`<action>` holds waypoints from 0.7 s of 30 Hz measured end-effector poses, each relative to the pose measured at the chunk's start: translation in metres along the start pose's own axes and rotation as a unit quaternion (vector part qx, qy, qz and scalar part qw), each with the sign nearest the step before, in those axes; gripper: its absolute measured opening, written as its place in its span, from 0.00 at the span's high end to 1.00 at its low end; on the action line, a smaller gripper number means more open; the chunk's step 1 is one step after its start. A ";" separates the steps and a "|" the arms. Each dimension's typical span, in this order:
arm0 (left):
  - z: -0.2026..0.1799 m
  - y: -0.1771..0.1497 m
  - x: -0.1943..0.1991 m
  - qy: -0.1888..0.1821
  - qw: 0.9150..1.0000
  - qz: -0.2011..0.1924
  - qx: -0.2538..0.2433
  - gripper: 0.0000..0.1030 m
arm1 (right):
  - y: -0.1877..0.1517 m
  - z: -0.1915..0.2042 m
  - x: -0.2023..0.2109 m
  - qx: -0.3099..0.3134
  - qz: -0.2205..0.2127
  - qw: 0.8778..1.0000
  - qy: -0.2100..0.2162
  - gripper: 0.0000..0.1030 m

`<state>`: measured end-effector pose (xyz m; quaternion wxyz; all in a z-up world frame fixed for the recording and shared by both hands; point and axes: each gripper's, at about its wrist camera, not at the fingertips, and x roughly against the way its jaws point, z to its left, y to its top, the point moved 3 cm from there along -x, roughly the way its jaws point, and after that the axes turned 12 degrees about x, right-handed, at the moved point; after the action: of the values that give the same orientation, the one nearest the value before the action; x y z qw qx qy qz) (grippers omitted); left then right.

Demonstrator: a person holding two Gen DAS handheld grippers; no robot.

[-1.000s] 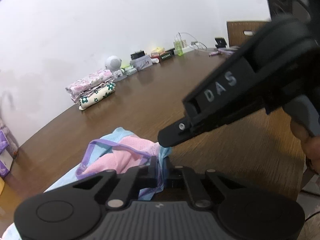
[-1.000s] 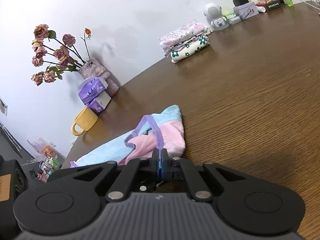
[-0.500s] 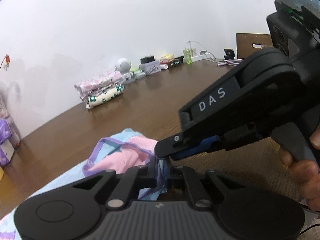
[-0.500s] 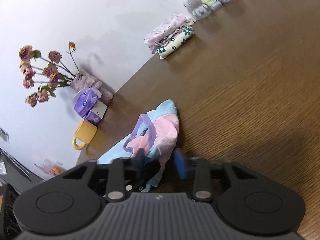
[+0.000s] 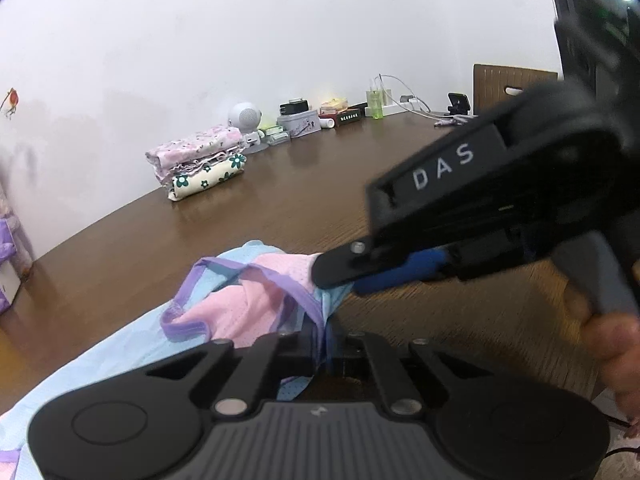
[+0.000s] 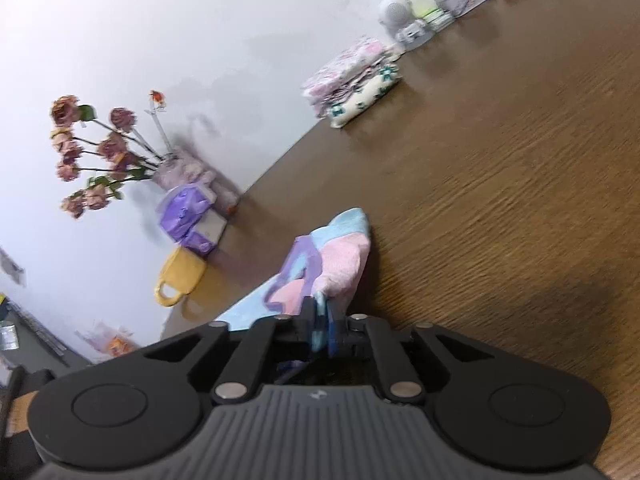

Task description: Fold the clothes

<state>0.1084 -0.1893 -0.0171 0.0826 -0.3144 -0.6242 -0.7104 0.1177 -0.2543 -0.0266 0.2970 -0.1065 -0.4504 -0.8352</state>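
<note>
left gripper (image 5: 326, 340) clamped on the garment's (image 5: 248, 300) blue edge, low over the table (image 5: 320, 208). right gripper (image 6: 320, 330) pinches the same cloth, jaws opening, where a second ago they were shut tight. further back, yellow mug (image 6: 180, 276), folded pile (image 5: 200, 160) by the wall.

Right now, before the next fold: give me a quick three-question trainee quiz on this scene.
1. True or false: a stack of folded clothes sits on the table near the wall.
2. The left gripper is shut on: A) a cup, B) the pink and blue garment, C) a flower.
3. Fill in: the mug beside the tissue packs is ____.
Key: 1 true; 2 B; 3 yellow.
</note>
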 end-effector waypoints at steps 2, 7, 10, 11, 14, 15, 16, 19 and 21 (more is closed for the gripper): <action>0.002 0.000 0.001 -0.003 1.000 -0.001 0.002 0.97 | -0.003 -0.004 -0.004 -0.012 0.002 1.000 -0.006 0.54; 0.004 0.001 0.001 -0.009 1.000 -0.003 0.009 0.97 | -0.007 -0.008 -0.019 -0.049 0.002 0.999 -0.003 0.54; 0.007 0.002 0.000 -0.016 1.000 -0.001 0.017 0.97 | -0.008 -0.010 -0.028 -0.076 -0.004 0.997 -0.002 0.55; 0.008 0.002 0.000 -0.018 1.000 -0.001 0.017 0.97 | -0.008 -0.011 -0.031 -0.085 -0.005 0.996 -0.001 0.57; 0.010 0.001 0.000 -0.027 0.999 0.003 0.023 0.97 | -0.009 -0.009 -0.038 -0.093 -0.008 0.996 -0.002 0.61; 0.011 0.002 0.000 -0.030 0.999 0.004 0.025 0.97 | -0.009 -0.009 -0.040 -0.095 -0.009 0.995 -0.003 0.64; 0.013 0.002 -0.001 -0.032 0.999 0.005 0.026 0.97 | -0.009 -0.008 -0.042 -0.097 -0.010 0.995 -0.003 0.65; 0.015 0.003 -0.004 -0.038 0.999 0.008 0.029 0.97 | -0.010 -0.008 -0.045 -0.100 -0.013 0.995 -0.006 0.74; 0.016 0.002 -0.005 -0.041 0.999 0.010 0.032 0.97 | -0.010 -0.008 -0.047 -0.102 -0.014 0.995 -0.008 0.82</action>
<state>0.1188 -0.1756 -0.0172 0.0741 -0.3472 -0.6461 -0.6756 0.1500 -0.2382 -0.0592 0.2690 -0.1360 -0.3666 -0.8802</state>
